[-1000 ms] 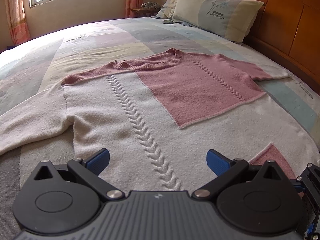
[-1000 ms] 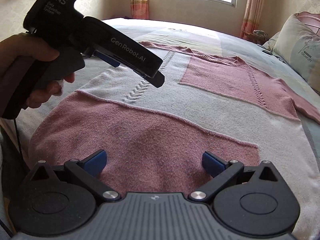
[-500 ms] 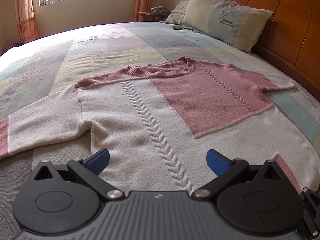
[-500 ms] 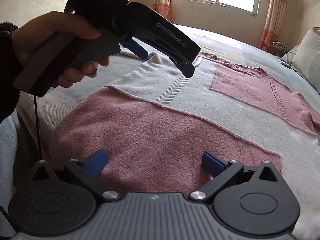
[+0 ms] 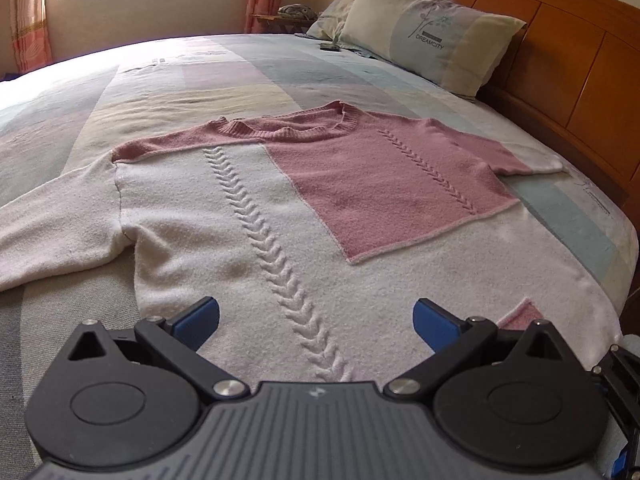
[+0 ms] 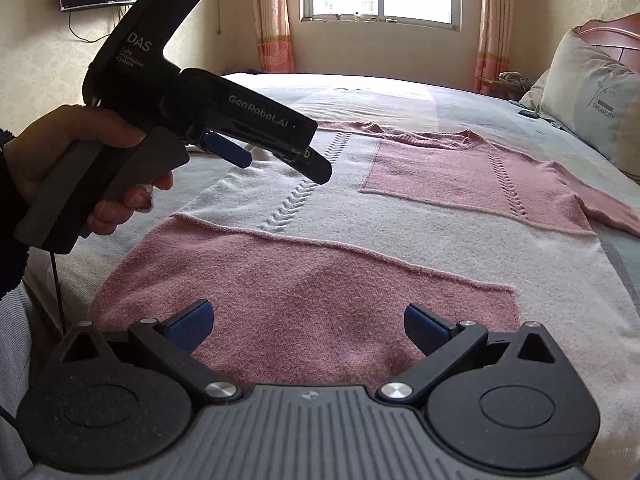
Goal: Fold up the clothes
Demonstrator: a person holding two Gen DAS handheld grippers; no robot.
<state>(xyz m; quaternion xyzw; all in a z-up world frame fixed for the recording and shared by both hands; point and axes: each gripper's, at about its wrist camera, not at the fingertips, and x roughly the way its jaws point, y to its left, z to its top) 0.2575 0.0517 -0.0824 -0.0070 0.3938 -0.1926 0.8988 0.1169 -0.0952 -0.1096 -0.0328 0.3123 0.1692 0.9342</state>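
Both tools hover over the hem end of the sweater (image 5: pixel 248 240), which lies spread flat, front up, on the bed (image 5: pixel 240 76), neckline toward the window.

Left gripper (image 5: pixel 316 316): jaws apart, empty. Over the last second its view slid toward the sweater's left sleeve (image 5: pixel 52 236), then back, and lifted a little. No fabric taken; sweater unmoved and unfolded.

Right gripper (image 6: pixel 306 320): jaws apart, empty, above the sweater's pink hem panel (image 6: pixel 304 292).

Only the right view shows the hand (image 6: pixel 80 160) gripping the left tool. Only the left view shows that sleeve.

Beyond the sweater's right sleeve, a pillow (image 5: pixel 432 36).
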